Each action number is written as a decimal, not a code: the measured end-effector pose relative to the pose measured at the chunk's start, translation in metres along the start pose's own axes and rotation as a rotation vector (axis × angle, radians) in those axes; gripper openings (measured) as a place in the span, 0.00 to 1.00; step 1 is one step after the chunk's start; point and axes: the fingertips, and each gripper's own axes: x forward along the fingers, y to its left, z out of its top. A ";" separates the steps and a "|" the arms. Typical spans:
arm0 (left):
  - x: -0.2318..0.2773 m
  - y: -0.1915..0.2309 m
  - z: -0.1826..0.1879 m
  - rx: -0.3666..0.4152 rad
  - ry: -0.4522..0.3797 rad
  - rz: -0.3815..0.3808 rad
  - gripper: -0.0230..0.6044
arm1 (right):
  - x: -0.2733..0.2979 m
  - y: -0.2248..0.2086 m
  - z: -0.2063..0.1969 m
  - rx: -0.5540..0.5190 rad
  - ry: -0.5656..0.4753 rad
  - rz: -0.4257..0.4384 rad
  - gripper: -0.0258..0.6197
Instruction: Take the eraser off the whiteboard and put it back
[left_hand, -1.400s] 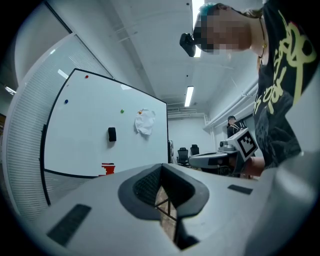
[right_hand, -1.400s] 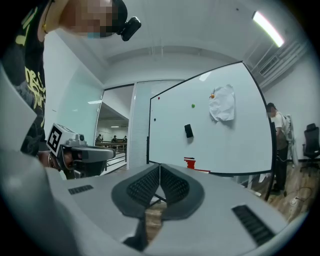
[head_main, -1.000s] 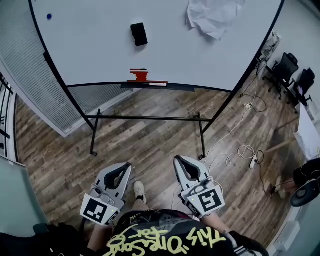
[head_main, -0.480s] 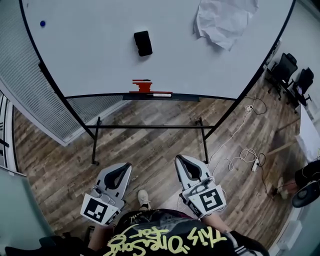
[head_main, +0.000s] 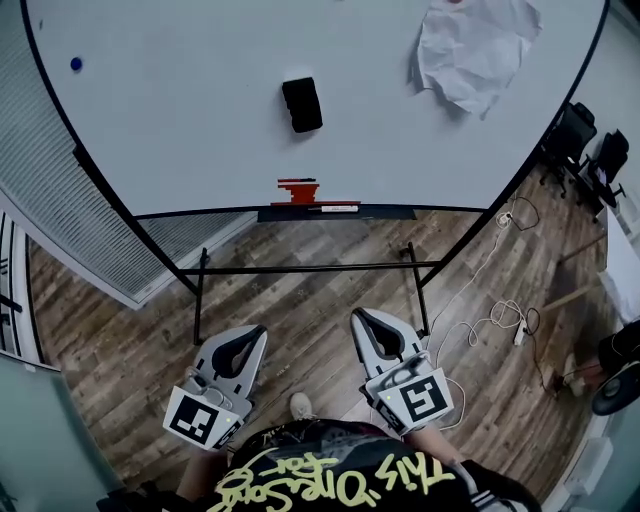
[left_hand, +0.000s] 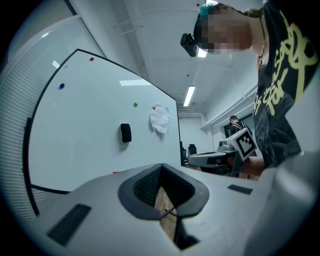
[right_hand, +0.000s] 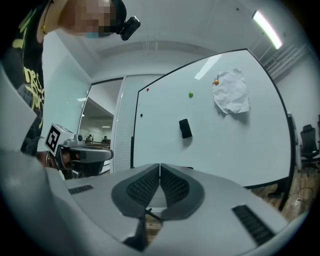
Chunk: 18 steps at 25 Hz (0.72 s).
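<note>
A crumpled paper sheet (head_main: 475, 50) is being pinned at its upper corner by an orange magnet (right_hand: 216, 82). A blue magnet (head_main: 76, 64) and a green magnet (right_hand: 190, 94) are being shown well apart from it. Red objects (head_main: 300, 190) are being carried on a dark tray (head_main: 385, 212). White cables (head_main: 480, 310) are being trailed across the wooden floor (head_main: 300, 300), near two black office chairs (head_main: 585, 155).

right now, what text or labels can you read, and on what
"This One" on the shirt, yellow, upside down in the head view; the rest unclear.
Tray label: too small to read.
Left cube, right cube: square patterns, no words.
</note>
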 end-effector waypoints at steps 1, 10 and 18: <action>0.001 0.004 -0.001 0.001 0.001 -0.006 0.05 | 0.005 0.000 0.000 0.000 -0.001 -0.003 0.06; -0.001 0.029 -0.008 -0.009 -0.011 -0.025 0.05 | 0.025 0.008 -0.007 0.009 0.001 -0.031 0.06; 0.000 0.026 -0.017 -0.033 0.008 -0.037 0.05 | 0.025 0.008 -0.015 0.014 0.027 -0.041 0.06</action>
